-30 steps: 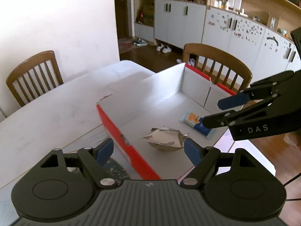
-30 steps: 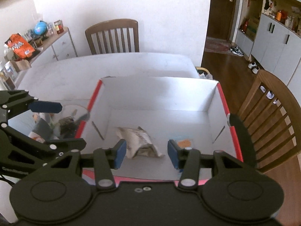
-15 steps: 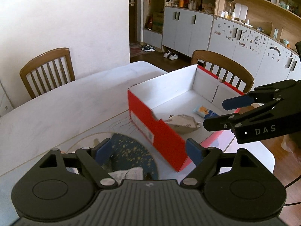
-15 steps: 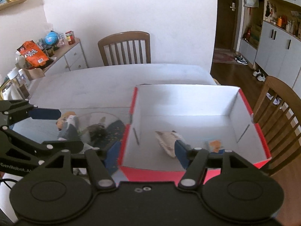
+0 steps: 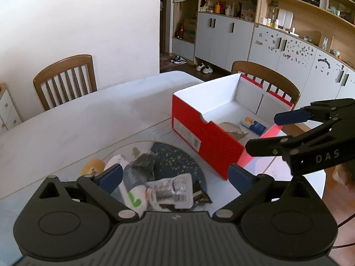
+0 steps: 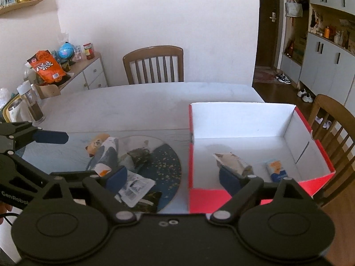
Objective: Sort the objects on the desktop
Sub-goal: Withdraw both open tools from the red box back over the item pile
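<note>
A red shoebox (image 5: 206, 137) (image 6: 244, 115) with a white inside stands on the table. In it lie a crumpled grey packet (image 5: 230, 128) (image 6: 233, 163) and a small blue-and-orange packet (image 5: 253, 124) (image 6: 276, 169). Left of the box, a round dark blue mat (image 5: 177, 161) (image 6: 166, 161) carries a white barcode packet (image 5: 170, 190) (image 6: 135, 186), a dark wrapper (image 5: 144, 164) (image 6: 138, 155) and an orange item (image 5: 93, 166) (image 6: 97, 144). My left gripper (image 5: 175, 176) (image 6: 60, 155) hovers over this pile, jaws opening, gripping nothing. My right gripper (image 6: 173, 178) (image 5: 275, 133) hangs near the box's front left corner, jaws opening and empty.
Wooden chairs stand at the table's far side (image 6: 153, 64) and behind the box (image 5: 266, 75). A side cabinet (image 6: 88, 75) holds an orange snack bag and jars. A bottle (image 6: 33, 104) stands at the table's left edge. The white tabletop (image 5: 77, 122) stretches beyond the mat.
Both grippers have drawn back from above the box toward the mat with the wrappers. Both pairs of jaws have widened. The crumpled packet stays in the box.
</note>
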### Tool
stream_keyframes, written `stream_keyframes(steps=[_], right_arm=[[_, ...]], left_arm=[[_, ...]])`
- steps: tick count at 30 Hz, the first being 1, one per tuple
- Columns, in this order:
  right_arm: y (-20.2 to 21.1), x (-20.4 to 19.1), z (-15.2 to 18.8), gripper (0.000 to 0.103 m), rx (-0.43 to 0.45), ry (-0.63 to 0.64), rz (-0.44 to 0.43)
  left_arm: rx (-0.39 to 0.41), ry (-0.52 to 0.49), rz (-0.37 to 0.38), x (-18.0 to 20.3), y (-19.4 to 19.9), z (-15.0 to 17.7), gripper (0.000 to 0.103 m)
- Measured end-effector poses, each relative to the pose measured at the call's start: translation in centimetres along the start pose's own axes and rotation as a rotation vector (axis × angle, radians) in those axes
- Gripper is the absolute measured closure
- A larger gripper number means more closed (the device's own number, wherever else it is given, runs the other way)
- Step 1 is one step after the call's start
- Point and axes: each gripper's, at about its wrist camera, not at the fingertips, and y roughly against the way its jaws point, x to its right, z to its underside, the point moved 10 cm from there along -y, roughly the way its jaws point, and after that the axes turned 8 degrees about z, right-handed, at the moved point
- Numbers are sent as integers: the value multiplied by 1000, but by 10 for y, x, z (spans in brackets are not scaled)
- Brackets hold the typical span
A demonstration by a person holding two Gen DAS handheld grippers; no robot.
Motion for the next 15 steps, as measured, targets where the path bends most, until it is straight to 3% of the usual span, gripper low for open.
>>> stream_keyframes(steps=[15], right_arm=[[13, -41, 16, 7, 25, -37, 25]], left_arm=[[28, 10, 26, -29, 35, 39, 0]])
